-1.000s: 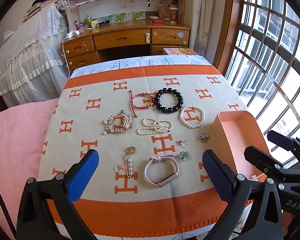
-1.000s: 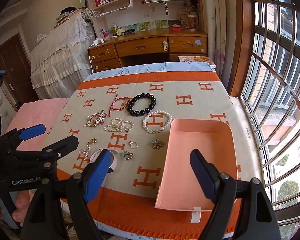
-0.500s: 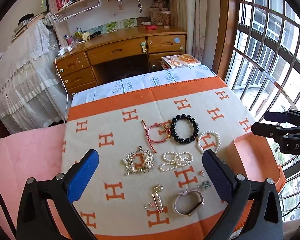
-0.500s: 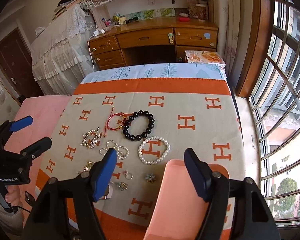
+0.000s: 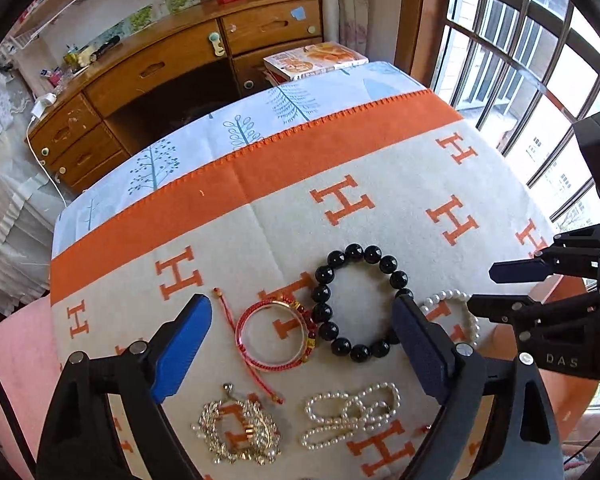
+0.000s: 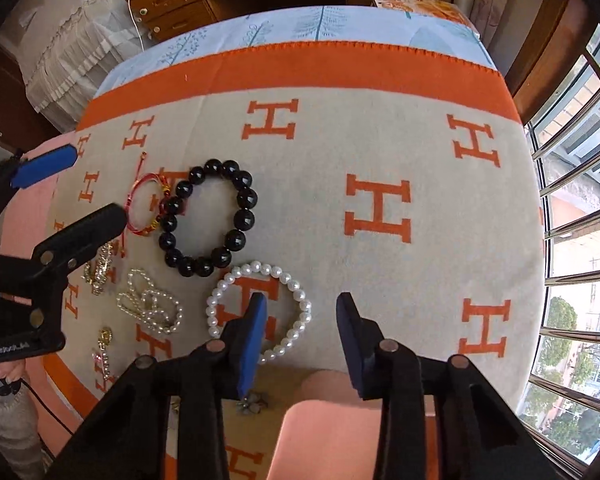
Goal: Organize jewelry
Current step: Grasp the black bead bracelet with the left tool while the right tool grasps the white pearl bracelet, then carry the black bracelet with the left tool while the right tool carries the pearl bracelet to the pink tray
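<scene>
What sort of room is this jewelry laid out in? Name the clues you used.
Most likely a bedroom or study at home: a wooden desk with drawers, a bed-like surface under an orange H-patterned blanket, and a large barred window.

You are working in bright daylight that pours in through the barred window (image 5: 516, 80) on the right of both views. Beyond the bars (image 6: 580, 240) the outdoors is pale and nearly washed out. The orange and cream blanket (image 5: 380, 168) is evenly lit, with only soft shadows under the black bead bracelet (image 6: 208, 220). The gloss on those beads catches small white highlights. Both fisheye lenses bend straight lines hard: the wooden desk (image 5: 172, 68) curves, and a black vignette fills every corner. Detail stays fairly sharp in the centre, while the far edges soften and smear slightly.
</scene>
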A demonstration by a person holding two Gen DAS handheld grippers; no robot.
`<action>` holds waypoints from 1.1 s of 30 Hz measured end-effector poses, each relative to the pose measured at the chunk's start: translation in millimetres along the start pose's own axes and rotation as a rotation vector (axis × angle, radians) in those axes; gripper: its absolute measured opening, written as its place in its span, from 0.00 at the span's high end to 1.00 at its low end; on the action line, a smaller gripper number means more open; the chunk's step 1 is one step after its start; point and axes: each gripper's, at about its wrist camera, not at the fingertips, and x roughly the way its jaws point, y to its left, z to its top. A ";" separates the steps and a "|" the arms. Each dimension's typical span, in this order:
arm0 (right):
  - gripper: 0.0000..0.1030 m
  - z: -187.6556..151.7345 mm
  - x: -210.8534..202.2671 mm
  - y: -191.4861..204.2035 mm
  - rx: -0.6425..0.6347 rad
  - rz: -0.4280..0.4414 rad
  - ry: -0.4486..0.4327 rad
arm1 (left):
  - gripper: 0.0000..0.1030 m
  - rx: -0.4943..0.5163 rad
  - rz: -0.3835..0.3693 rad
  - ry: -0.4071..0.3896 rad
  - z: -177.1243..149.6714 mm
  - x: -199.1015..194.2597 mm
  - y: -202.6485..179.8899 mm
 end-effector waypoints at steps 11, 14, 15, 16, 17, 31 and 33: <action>0.91 0.3 25.5 14.1 -0.138 -0.096 0.015 | 0.42 0.064 0.008 0.134 23.8 67.7 -10.2; 0.92 -3.2 26.7 18.8 -0.168 -0.114 0.003 | 0.51 0.082 0.010 0.178 24.5 80.1 -13.1; 0.93 -4.0 26.4 17.8 -0.164 -0.112 0.001 | 0.52 0.083 0.006 0.177 24.8 80.5 -13.9; 0.93 -4.4 26.0 15.7 -0.154 -0.101 0.000 | 0.52 0.089 0.006 0.177 25.7 80.2 -14.7; 0.93 -5.0 25.3 13.7 -0.142 -0.088 -0.002 | 0.52 0.094 0.007 0.185 26.4 81.2 -15.5; 0.93 -13.5 -39.2 -21.1 0.031 0.053 -0.223 | 0.88 -0.004 -0.058 0.125 12.2 36.4 -17.6; 0.93 -14.7 -54.9 -22.8 0.047 0.067 -0.259 | 0.88 -0.021 -0.062 0.088 11.7 16.2 -17.1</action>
